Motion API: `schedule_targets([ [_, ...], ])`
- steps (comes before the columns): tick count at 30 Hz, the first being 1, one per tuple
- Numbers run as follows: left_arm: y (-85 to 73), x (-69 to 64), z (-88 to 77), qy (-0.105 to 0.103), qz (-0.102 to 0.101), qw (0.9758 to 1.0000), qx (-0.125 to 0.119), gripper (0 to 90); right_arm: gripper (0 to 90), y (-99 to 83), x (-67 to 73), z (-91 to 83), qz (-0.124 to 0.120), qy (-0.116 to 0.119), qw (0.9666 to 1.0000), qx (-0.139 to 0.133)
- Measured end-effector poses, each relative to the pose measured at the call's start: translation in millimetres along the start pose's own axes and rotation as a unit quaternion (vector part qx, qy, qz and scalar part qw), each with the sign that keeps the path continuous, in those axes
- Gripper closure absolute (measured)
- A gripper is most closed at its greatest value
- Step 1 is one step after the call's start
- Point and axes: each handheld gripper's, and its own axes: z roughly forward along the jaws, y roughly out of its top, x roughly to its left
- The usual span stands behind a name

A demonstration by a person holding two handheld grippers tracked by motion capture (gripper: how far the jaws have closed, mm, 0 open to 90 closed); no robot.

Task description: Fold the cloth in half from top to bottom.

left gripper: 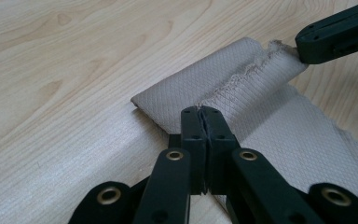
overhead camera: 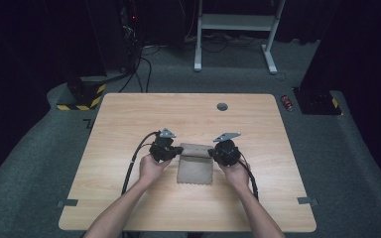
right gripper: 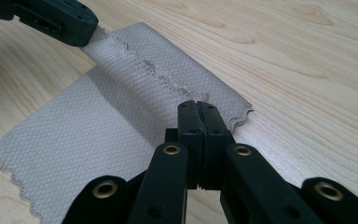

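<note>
Item under work: a beige waffle-textured cloth point(overhead camera: 195, 167) with scalloped edges, lying flat near the middle of the wooden table point(overhead camera: 129, 114), between the person's two hands. Its far edge is turned over toward the person, forming a folded band across the top.

Left gripper point(overhead camera: 177, 150): jaws pressed together on the left end of the folded band. The left gripper view confirms it: the two black jaws meet with the turned-over edge of the cloth point(left gripper: 242, 93) pinched at their tips.

Right gripper point(overhead camera: 212, 152): likewise clamped on the right end of the same band. In the right gripper view the jaws meet over the scalloped edge of the cloth point(right gripper: 98, 116), just short of its corner.

Both hands sit level with each other, one on each side of the fold.

Assessment: the step in hand appears to be a fold of the cloth, far edge carried toward the near edge. The fold looks only partly made, as most of the lower layer lies uncovered.

Next move, as judged: both grippers keep their pinch and travel together toward the near edge, at equal pace, so that the band lays down square. Uneven travel would likely skew the fold. Release comes only once the edges line up.

Other items noted: a grey grommet point(overhead camera: 222, 106) set in the table's far side, well apart from the work.
</note>
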Motion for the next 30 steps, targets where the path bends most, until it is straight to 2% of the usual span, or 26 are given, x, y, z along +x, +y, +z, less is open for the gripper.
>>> schedule_targets([
  [7, -3.0, -2.1, -3.5, -0.001, 0.001, 1.0, -0.005, 88.5, 89.1, -3.5, 2.1, -1.4, 0.0, 0.005, 1.0, -0.003],
  [14, -5.6, -3.8, -6.5, -0.006, -0.007, 0.9999, -0.012, 88.5, 89.1, -4.9, 3.7, -2.5, 0.001, 0.008, 1.0, -0.004],
  [30, -8.2, -12.7, -7.5, -0.004, 0.011, 0.9999, -0.008, 88.5, 89.1, -10.1, 4.5, -6.4, 0.002, 0.011, 0.9999, -0.005],
])
